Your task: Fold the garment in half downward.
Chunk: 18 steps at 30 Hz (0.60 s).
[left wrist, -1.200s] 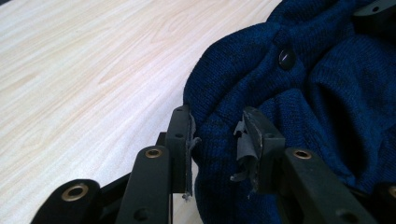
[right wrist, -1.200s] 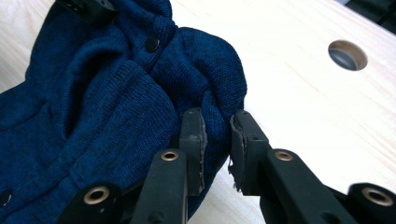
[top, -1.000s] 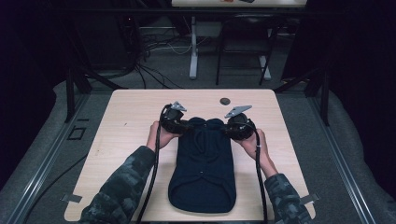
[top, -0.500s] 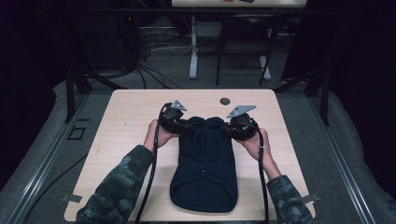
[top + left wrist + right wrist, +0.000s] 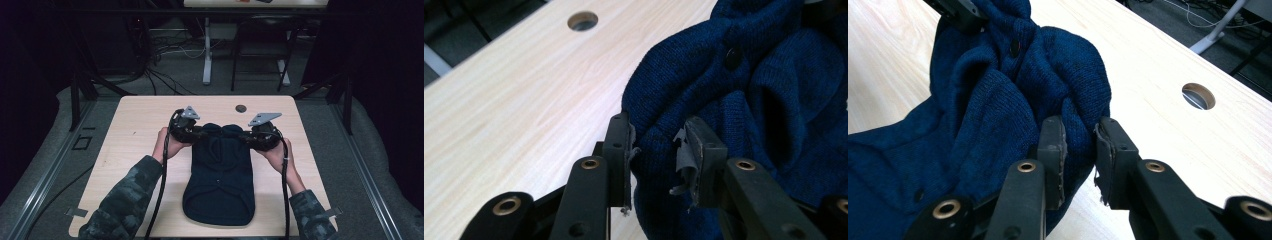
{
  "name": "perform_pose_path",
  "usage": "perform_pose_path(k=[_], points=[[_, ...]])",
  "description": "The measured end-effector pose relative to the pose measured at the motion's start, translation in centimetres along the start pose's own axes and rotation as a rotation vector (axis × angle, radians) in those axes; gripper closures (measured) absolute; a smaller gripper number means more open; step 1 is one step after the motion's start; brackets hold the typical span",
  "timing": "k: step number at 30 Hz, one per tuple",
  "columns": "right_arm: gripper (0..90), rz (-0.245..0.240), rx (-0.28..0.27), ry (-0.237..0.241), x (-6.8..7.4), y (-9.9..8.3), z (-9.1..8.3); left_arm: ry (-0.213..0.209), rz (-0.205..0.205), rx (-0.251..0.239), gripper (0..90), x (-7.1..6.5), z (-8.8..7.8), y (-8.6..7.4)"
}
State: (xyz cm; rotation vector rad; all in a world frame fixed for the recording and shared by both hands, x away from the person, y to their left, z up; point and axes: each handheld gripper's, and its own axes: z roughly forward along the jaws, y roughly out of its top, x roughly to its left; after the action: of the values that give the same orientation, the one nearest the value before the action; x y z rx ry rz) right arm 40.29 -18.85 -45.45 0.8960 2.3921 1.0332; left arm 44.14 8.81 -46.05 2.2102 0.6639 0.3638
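A dark navy knit garment lies lengthwise on the wooden table, with its far end bunched and raised off the surface. My left gripper is shut on the left corner of that end. In the left gripper view a fold of knit is pinched between the gripper's pads, which have just squeezed tighter. My right gripper is shut on the right corner, with a fold of cloth between the gripper's pads. A dark button sits near the collar.
A round cable hole lies in the tabletop just beyond the garment. Bare wood runs left and right of the garment. Beyond the far table edge are table legs and cables on a grey floor. Two sleeved forearms come in from the bottom.
Both grippers have risen slightly, still pinching the garment's far corners, and the bunched end has lifted with them. The right gripper has drifted a little to the right.
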Motion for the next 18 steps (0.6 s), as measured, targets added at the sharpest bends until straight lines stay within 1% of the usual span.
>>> perform_pose_path(k=[2,4,6,8,10,12,15,17,18], points=[[73.2,0.001,0.000,0.009,-0.1,-0.1,-0.2,0.008,0.015,-0.012,68.5,-0.2,-0.3,0.1],[72.7,0.011,-0.004,0.021,-0.2,-0.3,-0.4,0.018,0.027,-0.022,68.8,-0.4,-0.4,0.2],[72.5,0.011,-0.002,0.023,-0.3,-0.3,-0.5,0.026,0.043,-0.037,69.1,-0.6,-0.6,0.3],[72.0,0.017,0.003,0.029,-0.4,-0.4,-0.6,0.035,0.068,-0.048,69.4,-0.9,-0.8,0.3],[71.9,0.019,0.004,0.031,-0.4,-0.5,-0.6,0.047,0.093,-0.048,69.4,-1.2,-0.9,0.4],[72.0,0.024,0.012,0.042,-0.5,-0.7,-0.5,0.060,0.114,-0.045,69.5,-1.5,-1.0,0.3],[72.9,0.023,0.017,0.042,-0.5,-0.8,-0.4,0.066,0.127,-0.044,69.5,-1.8,-1.1,0.3],[74.5,0.019,0.010,0.034,-0.5,-1.0,-0.4,0.064,0.128,-0.043,69.4,-1.9,-1.1,0.3],[75.5,0.021,0.000,0.021,-0.4,-1.1,-0.4,0.060,0.127,-0.040,69.2,-1.9,-1.2,0.2]])
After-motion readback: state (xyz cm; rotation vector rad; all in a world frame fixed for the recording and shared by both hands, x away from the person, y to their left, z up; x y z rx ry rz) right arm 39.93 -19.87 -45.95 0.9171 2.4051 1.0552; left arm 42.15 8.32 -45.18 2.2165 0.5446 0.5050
